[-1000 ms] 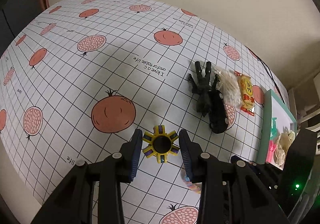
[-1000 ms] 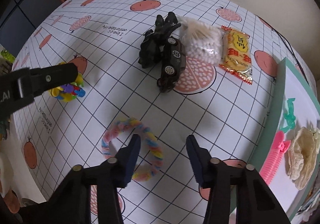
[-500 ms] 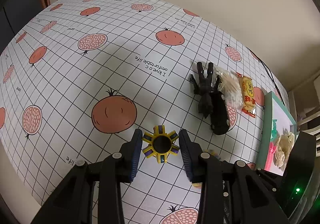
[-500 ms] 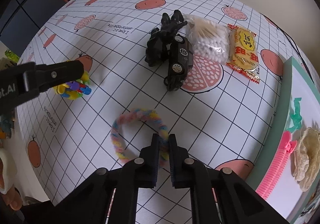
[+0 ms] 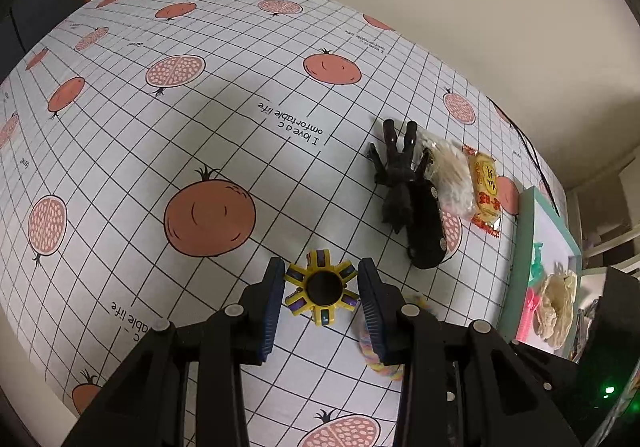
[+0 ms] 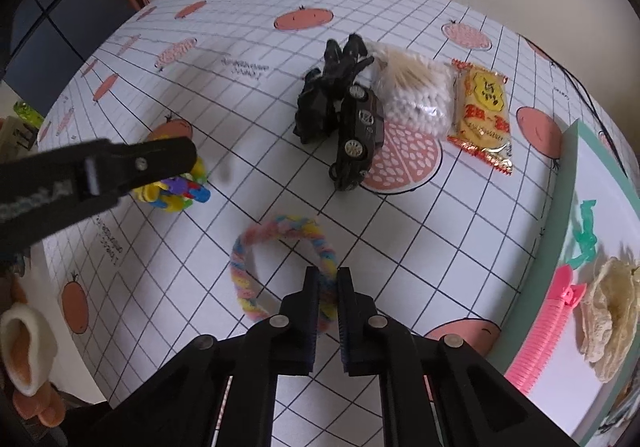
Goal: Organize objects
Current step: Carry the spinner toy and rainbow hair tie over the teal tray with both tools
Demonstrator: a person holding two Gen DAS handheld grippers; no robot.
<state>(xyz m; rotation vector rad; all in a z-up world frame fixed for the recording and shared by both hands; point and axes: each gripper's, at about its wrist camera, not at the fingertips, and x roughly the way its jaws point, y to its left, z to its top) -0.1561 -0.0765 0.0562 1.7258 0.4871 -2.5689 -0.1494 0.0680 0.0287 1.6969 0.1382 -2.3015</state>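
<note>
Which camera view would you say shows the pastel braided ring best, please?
The right wrist view: nearly the whole pastel braided ring shows, pinched by the right hand-held gripper. The left wrist view shows only a sliver behind a finger.

We see a white tablecloth ruled with a black grid and printed with orange-red whole fruits and pale pink halved ones dotted with white seeds. Our landmark is the black toy car. Touching its left side lies a black figure. To its right sits a clear bag of white-tipped swabs, then a yellow snack packet with red lettering and red edges. Nearer us than the car lies a braided ring in pink, yellow and blue. Left of the car we see a yellow gear toy with purple-blue tips. Far right of the car, a mint-green tray holds a pink comb and a green clip.
</note>
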